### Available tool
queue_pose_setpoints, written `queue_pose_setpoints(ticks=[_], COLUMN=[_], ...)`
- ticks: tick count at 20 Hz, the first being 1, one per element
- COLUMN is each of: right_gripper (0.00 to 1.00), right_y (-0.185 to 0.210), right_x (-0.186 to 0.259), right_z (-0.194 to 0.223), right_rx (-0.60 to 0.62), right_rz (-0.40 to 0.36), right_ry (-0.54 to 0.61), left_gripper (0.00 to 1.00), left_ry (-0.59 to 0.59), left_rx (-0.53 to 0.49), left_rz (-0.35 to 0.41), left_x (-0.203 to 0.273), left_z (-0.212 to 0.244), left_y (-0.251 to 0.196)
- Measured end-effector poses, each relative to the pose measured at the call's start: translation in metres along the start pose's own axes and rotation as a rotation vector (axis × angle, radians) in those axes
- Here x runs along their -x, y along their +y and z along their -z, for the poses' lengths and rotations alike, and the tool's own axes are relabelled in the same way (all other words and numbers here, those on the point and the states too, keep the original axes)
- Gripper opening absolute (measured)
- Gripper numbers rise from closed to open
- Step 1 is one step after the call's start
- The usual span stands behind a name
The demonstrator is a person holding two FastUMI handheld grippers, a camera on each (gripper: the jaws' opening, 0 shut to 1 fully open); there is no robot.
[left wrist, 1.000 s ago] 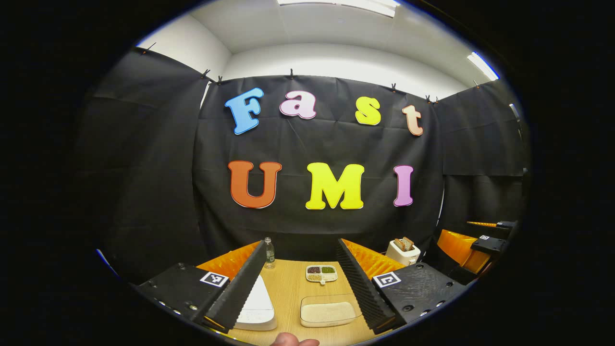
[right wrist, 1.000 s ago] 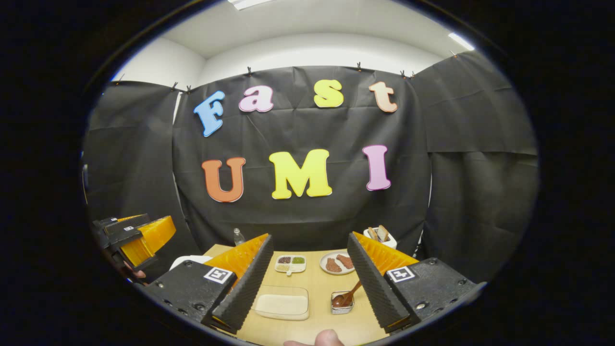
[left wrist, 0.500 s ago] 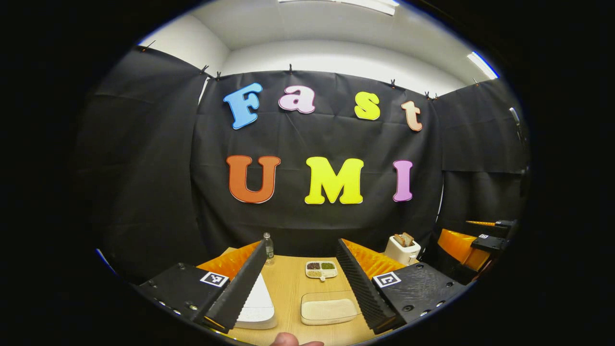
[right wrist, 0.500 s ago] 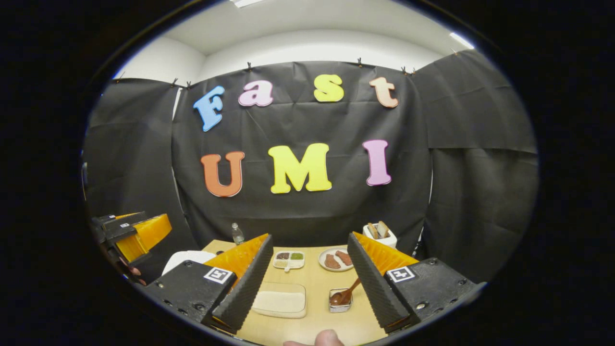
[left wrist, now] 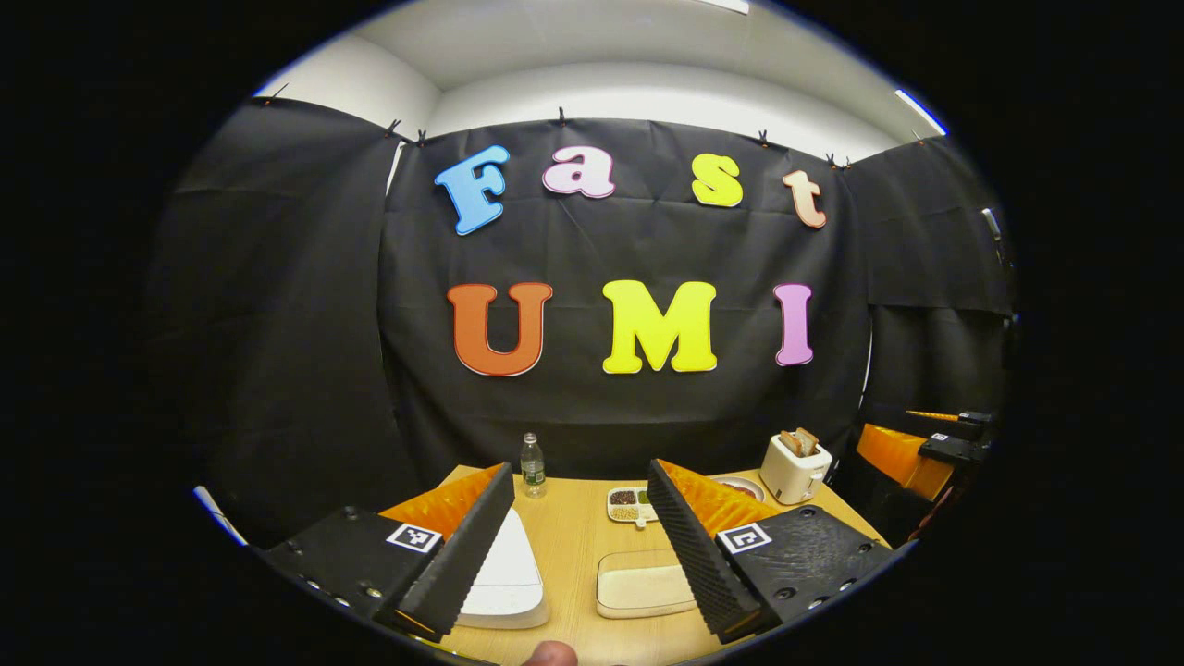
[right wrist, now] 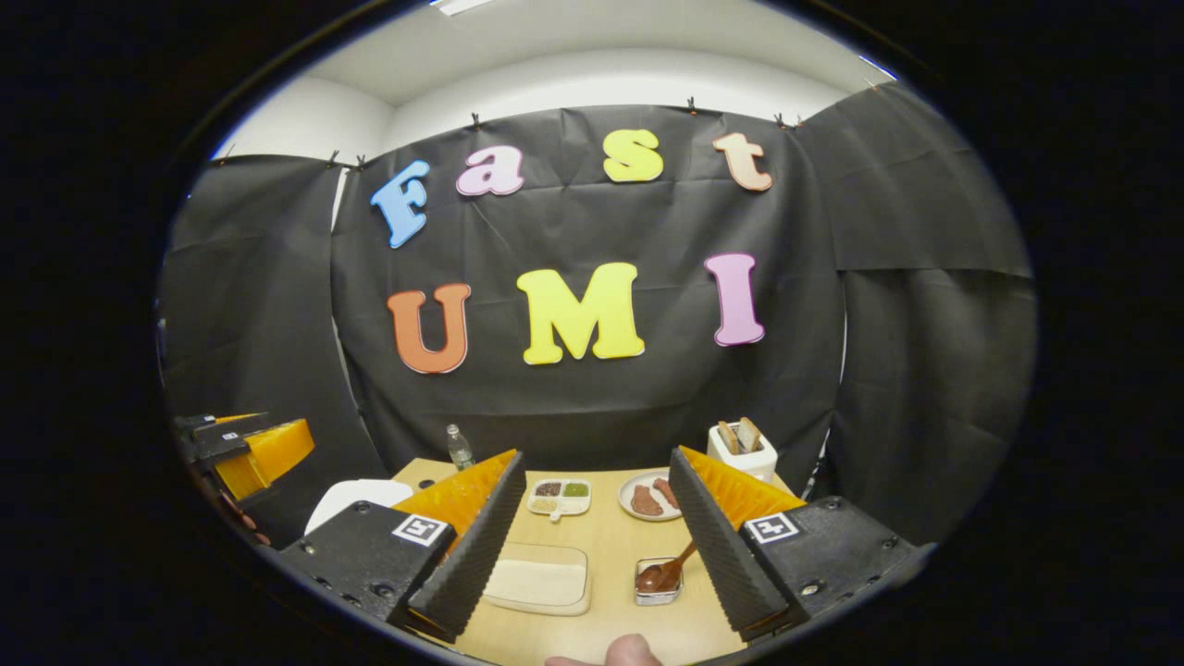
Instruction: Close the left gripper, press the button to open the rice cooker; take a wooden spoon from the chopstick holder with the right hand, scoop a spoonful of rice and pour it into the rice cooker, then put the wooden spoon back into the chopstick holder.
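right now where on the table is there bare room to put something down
Bare wood lies mid-table, bordered by the rice tray, the small metal holder with the wooden spoon, the divided dish and the plate. Another strip runs between the rice cooker and the rice tray. The back edge is crowded: bottle, dish, plate, toaster.

On the table (right wrist: 606, 541), the rice tray (right wrist: 539, 580) lies left of the spoon holder (right wrist: 658, 581) (toaster (right wrist: 741, 450) at the far right corner), rice cooker (left wrist: 504, 578) near the left edge.
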State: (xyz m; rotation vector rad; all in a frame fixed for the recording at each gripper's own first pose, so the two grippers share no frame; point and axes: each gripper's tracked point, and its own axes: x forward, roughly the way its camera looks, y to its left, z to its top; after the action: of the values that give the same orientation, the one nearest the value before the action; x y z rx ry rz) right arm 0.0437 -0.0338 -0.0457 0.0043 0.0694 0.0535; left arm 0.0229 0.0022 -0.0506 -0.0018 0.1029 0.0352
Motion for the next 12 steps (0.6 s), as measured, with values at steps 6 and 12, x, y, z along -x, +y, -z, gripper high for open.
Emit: queue_pose_setpoints(ticks=[6, 12], right_gripper=[1.00, 1.00], right_y=[-0.015, -0.028], right_x=[-0.033, -0.063], right_z=[0.020, 0.039], right_rx=[-0.003, -0.009], right_rz=[-0.056, -0.137], right_ry=[0.027, 0.073], left_gripper=[0.41, 0.04], left_ry=[0.141, 0.302], left_rx=[0.010, 0.045], left_rz=[-0.097, -0.179], left_x=[0.001, 0.002], left_z=[0.049, 0.089], left_y=[0.023, 0.037])
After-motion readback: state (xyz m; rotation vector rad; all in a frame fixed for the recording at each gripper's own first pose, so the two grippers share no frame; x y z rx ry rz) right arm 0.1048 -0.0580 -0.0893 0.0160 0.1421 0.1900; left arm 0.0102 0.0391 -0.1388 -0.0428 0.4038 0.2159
